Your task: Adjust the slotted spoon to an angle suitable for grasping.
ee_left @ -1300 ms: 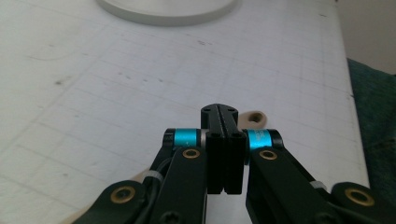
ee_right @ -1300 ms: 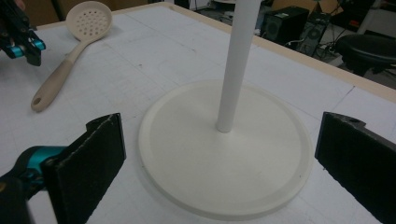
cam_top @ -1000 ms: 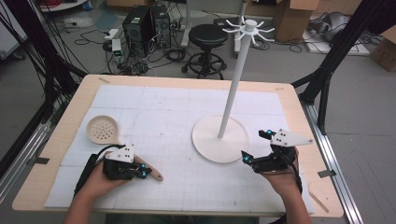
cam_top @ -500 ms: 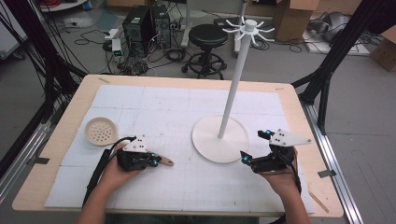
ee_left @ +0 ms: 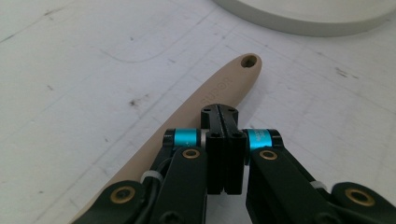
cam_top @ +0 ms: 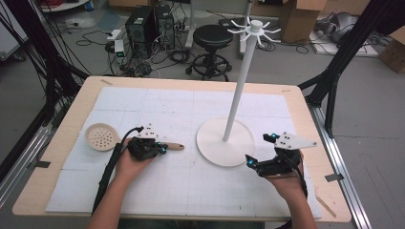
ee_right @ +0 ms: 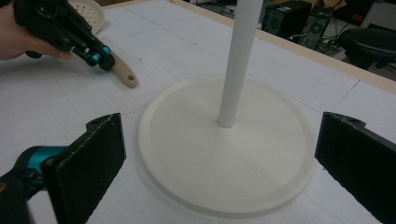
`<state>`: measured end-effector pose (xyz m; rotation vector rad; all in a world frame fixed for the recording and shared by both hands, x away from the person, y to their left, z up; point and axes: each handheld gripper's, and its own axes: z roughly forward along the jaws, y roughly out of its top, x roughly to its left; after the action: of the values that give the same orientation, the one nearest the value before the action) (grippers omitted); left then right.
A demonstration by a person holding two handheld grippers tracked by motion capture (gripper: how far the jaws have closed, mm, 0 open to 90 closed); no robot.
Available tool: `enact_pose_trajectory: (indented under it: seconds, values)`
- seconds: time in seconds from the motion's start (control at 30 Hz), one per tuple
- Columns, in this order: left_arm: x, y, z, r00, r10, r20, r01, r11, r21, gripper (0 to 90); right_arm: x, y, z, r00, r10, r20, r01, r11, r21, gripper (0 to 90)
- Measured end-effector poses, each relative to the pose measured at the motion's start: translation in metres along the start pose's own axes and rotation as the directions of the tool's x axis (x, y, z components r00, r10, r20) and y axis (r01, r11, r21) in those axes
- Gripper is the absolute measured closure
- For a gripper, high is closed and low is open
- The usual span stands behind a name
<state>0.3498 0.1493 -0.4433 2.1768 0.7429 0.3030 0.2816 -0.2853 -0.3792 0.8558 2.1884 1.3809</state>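
A beige skimmer lies on the white mat, its perforated round head at the left and its handle pointing right toward the stand. My left gripper is over the handle; its jaws are shut pad to pad, tips down on the handle, with nothing between them. A white stand has a tall pole with hooks on top and a round base. My right gripper stands open at the base's front right, and both its pads frame the base without touching it.
The right gripper view takes in the left gripper, the handle end with its hanging hole and the pole. The table's wooden rim borders the mat. Beyond the far edge are a stool, computers and cables.
My left gripper has moved right and away from me, swinging the skimmer's handle toward the stand's base while the head stayed about where it was. The right gripper has kept still.
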Motion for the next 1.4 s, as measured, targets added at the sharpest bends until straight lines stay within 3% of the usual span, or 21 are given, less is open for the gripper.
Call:
enact_pose_trajectory:
  seconds: [0.07,0.17,0.27,0.4,0.47,0.67,0.8,0.83,0.9,1.0,1.13,1.4]
  values:
    - [0.003,0.006,0.004,0.9994,0.019,-0.03,-0.018,0.9997,0.016,89.6,0.0,0.0,0.0,1.0,0.005,-0.001,-0.005,1.0,0.002,0.5]
    - [0.006,0.005,0.006,0.999,0.008,-0.043,-0.007,0.9999,0.011,89.6,0.0,-0.001,0.001,1.0,0.004,-0.002,-0.004,1.0,0.007,0.5]
    - [0.011,0.003,0.007,0.9987,-0.013,-0.049,0.013,0.9999,0.007,89.6,0.0,-0.001,0.001,1.0,0.004,-0.001,-0.004,1.0,0.009,0.5]
    - [0.011,0.003,0.005,0.9986,-0.009,-0.052,0.009,0.9999,0.005,89.5,-0.001,-0.002,0.003,1.0,0.004,-0.002,-0.004,0.9999,0.013,0.5]
    - [0.009,0.004,0.001,0.9992,-0.006,-0.038,0.006,0.9999,-0.013,89.0,-0.001,-0.002,0.003,1.0,0.004,-0.001,-0.004,0.9999,0.014,0.5]
    - [0.003,0.007,-0.02,0.9998,0.004,0.021,-0.002,0.9944,-0.105,71.3,-0.001,-0.003,0.0,1.0,0.01,-0.003,-0.01,0.9999,0.009,0.5]
    - [0.003,0.005,-0.038,0.9989,-0.011,0.045,0.018,0.9854,-0.169,66.7,-0.001,-0.004,0.001,0.9999,0.011,-0.005,-0.011,0.9999,0.011,0.5]
    - [0.005,0.005,-0.042,0.9984,-0.019,0.053,0.028,0.9827,-0.183,61.5,-0.001,-0.004,0.002,0.9998,0.016,-0.011,-0.016,0.9998,0.007,0.5]
    - [0.008,0.002,-0.049,0.9949,-0.029,0.096,0.049,0.9761,-0.212,58.1,-0.001,-0.003,0.002,0.9998,0.014,-0.012,-0.014,0.9999,0.006,0.5]
    - [0.012,-0.002,-0.061,0.993,-0.031,0.114,0.06,0.9636,-0.26,52.6,-0.001,-0.003,0.002,0.9999,0.013,-0.011,-0.013,0.9999,0.006,0.5]
    - [0.018,-0.004,-0.074,0.9931,-0.052,0.105,0.083,0.9445,-0.318,46.1,-0.003,-0.005,0.002,0.9998,0.016,-0.008,-0.016,0.9998,0.008,0.5]
    - [0.021,-0.004,-0.086,0.9928,-0.05,0.109,0.087,0.9277,-0.363,31.8,-0.004,-0.005,0.001,0.9996,0.027,-0.006,-0.027,0.9996,0.002,0.5]
